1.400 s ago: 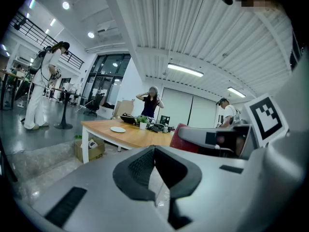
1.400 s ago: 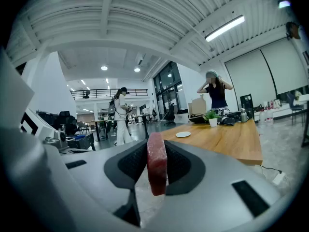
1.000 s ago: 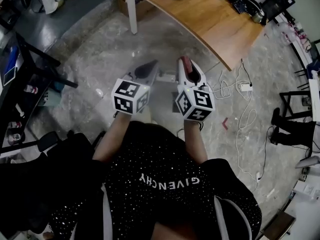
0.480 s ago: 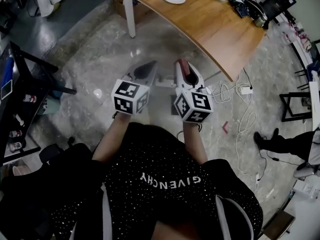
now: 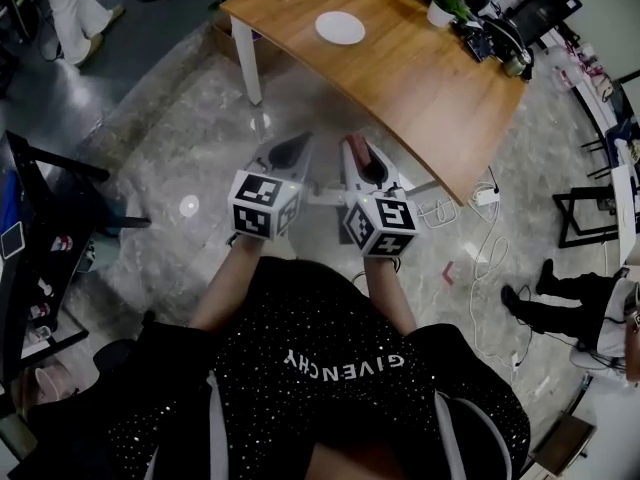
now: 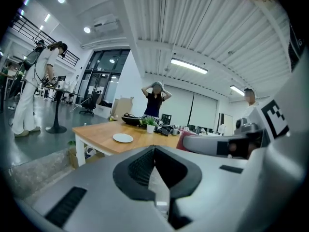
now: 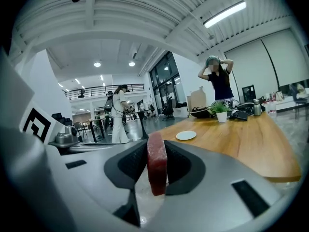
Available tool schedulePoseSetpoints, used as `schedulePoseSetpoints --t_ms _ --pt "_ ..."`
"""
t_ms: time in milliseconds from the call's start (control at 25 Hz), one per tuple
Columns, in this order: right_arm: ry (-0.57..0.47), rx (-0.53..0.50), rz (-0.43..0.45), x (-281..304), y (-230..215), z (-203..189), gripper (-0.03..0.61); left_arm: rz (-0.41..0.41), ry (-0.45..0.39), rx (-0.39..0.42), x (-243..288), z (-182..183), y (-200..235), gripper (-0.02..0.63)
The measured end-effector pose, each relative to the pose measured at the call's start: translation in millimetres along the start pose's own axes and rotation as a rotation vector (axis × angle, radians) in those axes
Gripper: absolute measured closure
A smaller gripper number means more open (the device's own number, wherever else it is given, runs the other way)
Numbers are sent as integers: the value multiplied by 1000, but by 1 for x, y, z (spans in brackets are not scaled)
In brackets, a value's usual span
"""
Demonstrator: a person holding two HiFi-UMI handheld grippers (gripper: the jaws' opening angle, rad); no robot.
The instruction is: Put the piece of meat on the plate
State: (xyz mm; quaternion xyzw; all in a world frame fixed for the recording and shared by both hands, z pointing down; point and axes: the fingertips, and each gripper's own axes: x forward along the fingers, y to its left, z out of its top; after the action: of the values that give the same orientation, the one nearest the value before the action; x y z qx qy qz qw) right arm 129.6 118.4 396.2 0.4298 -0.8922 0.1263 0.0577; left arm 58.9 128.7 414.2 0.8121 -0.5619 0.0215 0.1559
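One wooden table (image 5: 420,68) on grey floor (image 5: 180,148) carries the plate (image 5: 340,27) at 12 o'clock. Right gripper (image 5: 361,154) clamps the meat (image 7: 156,163) — long axis upright; left gripper (image 5: 290,148) closed, empty.

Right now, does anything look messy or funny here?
A little. A white power strip and cables sprawl loose across the floor beside the table, easy to trip on. Otherwise nothing odd: the plate sits flat and empty, and the right gripper holds the meat upright.

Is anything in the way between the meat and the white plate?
Nothing visible. The right tool holds the meat short of the table; the plate lies on bare wood, with the potted plant farther back.
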Motion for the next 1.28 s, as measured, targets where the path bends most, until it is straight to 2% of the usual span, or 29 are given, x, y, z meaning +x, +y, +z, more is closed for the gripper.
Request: schedulePoseSetpoints --t_ms 200,680,1120,1280 --pt "-5 10 -15 35 -5 16 480 -22 4 -6 25 22 25 603" --pt "-18 45 -61 93 -11 28 480 -61 17 -5 56 38 76 603" --pt "-19 79 -76 103 -17 19 480 -39 -27 20 60 52 104 603" --pt "-17 86 -81 105 -19 22 480 -23 -35 -12 57 53 112 603"
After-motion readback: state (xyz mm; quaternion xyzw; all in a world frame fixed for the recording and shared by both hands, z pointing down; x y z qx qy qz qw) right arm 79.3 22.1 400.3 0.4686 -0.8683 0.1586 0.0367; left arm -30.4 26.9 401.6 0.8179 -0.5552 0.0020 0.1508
